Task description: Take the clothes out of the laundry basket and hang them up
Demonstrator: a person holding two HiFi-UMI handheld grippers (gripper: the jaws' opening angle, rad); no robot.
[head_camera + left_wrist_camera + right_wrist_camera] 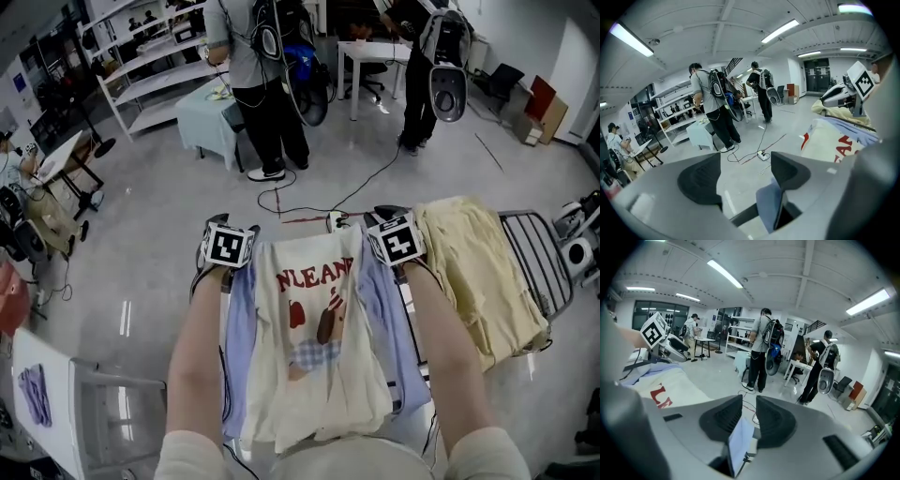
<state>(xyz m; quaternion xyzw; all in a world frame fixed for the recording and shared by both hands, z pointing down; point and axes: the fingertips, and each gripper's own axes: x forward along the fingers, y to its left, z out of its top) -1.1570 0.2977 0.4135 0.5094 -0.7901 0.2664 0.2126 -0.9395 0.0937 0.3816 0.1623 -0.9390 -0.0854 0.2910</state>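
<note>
A pale blue garment (240,323) lies spread over the drying rack (534,248), with a cream T-shirt (314,337) with red lettering on top of it. My left gripper (226,234) is at the blue garment's far left corner and my right gripper (394,230) at its far right corner. In the left gripper view the left gripper (743,164) stands wide open, and a fold of blue cloth (769,205) rests by the right finger. In the right gripper view the right gripper (749,411) is slightly open, with a blue edge (739,440) loose in the gap.
A pale yellow garment (478,272) hangs on the rack to the right. A clear bin (108,412) and a purple cloth (36,394) are at the lower left. A cable and power strip (333,222) lie on the floor ahead. People (258,84) stand by tables and shelves beyond.
</note>
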